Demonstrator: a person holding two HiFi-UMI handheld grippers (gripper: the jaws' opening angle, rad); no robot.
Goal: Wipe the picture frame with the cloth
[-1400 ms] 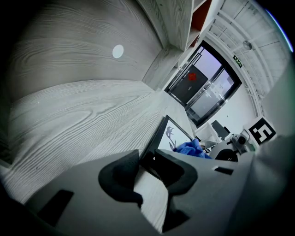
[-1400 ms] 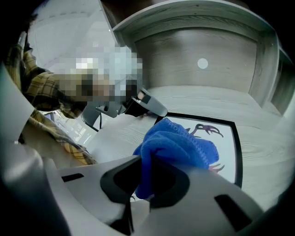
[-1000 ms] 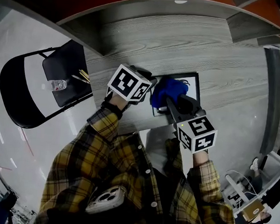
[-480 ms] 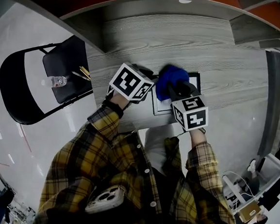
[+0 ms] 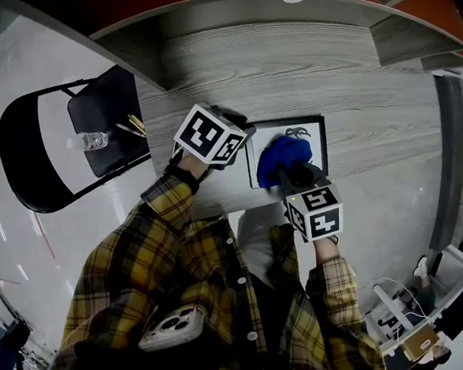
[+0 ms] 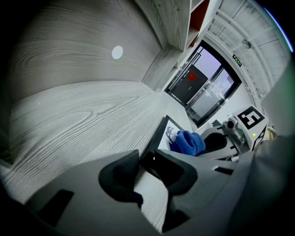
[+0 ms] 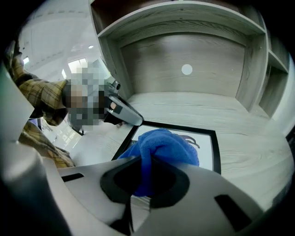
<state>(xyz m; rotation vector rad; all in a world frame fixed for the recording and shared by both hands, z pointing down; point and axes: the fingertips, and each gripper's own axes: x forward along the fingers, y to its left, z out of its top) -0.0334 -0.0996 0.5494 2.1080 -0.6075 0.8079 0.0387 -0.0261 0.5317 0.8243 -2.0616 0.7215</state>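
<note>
The picture frame [image 5: 322, 140], black-edged with a white print, lies flat on the grey wood table [image 5: 368, 95]. My left gripper [image 5: 246, 134] is shut on the frame's left edge; in the left gripper view the black edge [image 6: 160, 134] runs into the narrow gap between the jaws [image 6: 148, 159]. My right gripper [image 5: 287, 171] is shut on the blue cloth [image 5: 284, 161], which rests bunched on the near middle of the print. The right gripper view shows the cloth [image 7: 161, 145] pinched between the jaws, over the frame [image 7: 209, 143]. The print's dark drawing [image 5: 297, 133] shows beyond the cloth.
A black folding chair [image 5: 34, 143] stands left of the table, with a small bottle [image 5: 97, 139] and some sticks on its seat. Shelf walls rise at the table's far side [image 7: 184, 50] and right [image 5: 453, 135]. A box with cables [image 5: 413, 313] sits at lower right.
The right gripper pushed the cloth to the frame's far part, then drew it back toward me, uncovering the drawing. The left gripper has stayed on the frame's edge.
</note>
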